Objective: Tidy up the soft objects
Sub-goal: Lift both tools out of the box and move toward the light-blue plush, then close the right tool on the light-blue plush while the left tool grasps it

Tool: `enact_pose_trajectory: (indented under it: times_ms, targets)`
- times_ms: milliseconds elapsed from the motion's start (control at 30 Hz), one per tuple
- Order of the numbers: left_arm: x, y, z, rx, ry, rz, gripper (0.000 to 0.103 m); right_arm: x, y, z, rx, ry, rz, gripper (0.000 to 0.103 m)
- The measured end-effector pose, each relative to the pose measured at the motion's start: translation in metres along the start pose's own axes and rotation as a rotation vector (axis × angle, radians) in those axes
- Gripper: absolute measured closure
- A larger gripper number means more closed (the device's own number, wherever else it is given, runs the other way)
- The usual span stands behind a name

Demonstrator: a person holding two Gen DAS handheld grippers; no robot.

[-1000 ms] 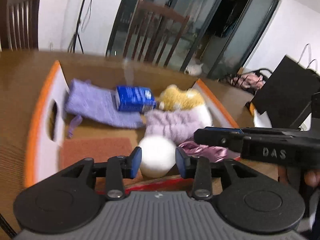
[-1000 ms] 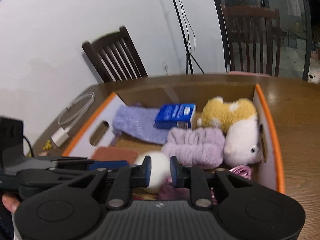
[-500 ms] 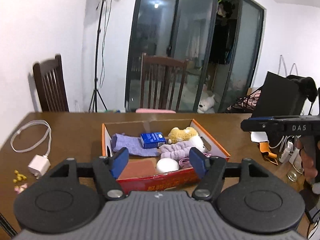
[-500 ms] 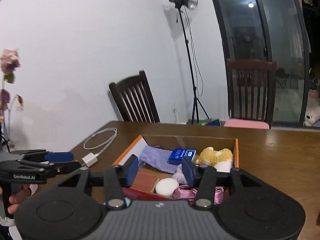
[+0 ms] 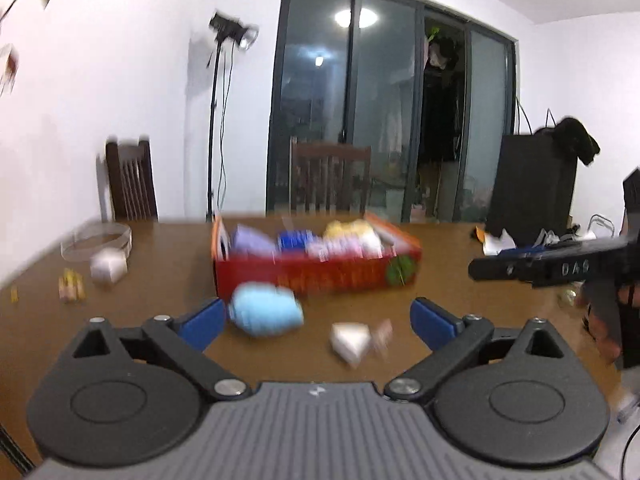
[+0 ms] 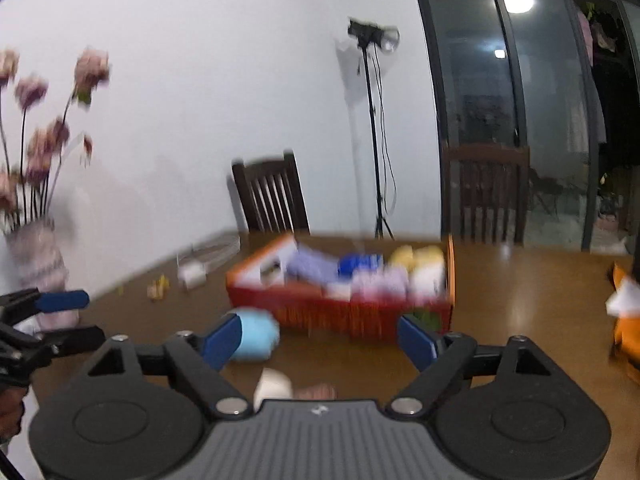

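red box of soft things, blue plush outside, both grippers just opened, empty

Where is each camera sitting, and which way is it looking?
Left wrist view: sits on the left tongs, open and empty, facing the red box and glass doors; the right tongs show at right.
Right wrist view: sits on the right tongs, open and empty, facing the box and white wall; the left tongs show at left.
Both show the box, the blue soft toy and the table.
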State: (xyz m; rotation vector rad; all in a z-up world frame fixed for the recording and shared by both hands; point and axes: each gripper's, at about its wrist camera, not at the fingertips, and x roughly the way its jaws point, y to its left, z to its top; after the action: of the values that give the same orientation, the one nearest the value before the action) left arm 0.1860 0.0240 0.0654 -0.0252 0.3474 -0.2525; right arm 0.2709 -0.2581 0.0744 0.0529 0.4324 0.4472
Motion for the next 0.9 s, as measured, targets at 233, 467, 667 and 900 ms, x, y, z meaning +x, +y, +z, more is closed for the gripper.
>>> enact_pose_trajectory:
  times_ms: [233,467,667,900]
  targets:
    - [0.000,-0.007,-0.040,-0.007,0.098,-0.029,0.002,-0.007,0.006,-0.062,0.100,0.094,0.020,0.018]
    - [0.042,-0.024,-0.033,0.056,0.120,-0.057,0.004,0.010,0.003,-0.061,0.096,0.111,-0.001,0.019]
    - [0.083,-0.015,-0.026,0.028,0.155,-0.041,0.022,0.042,-0.008,-0.051,0.133,0.145,0.023,0.030]
    - [0.128,0.057,0.007,-0.092,0.137,-0.001,0.025,0.102,-0.008,-0.015,0.170,0.160,0.123,0.038]
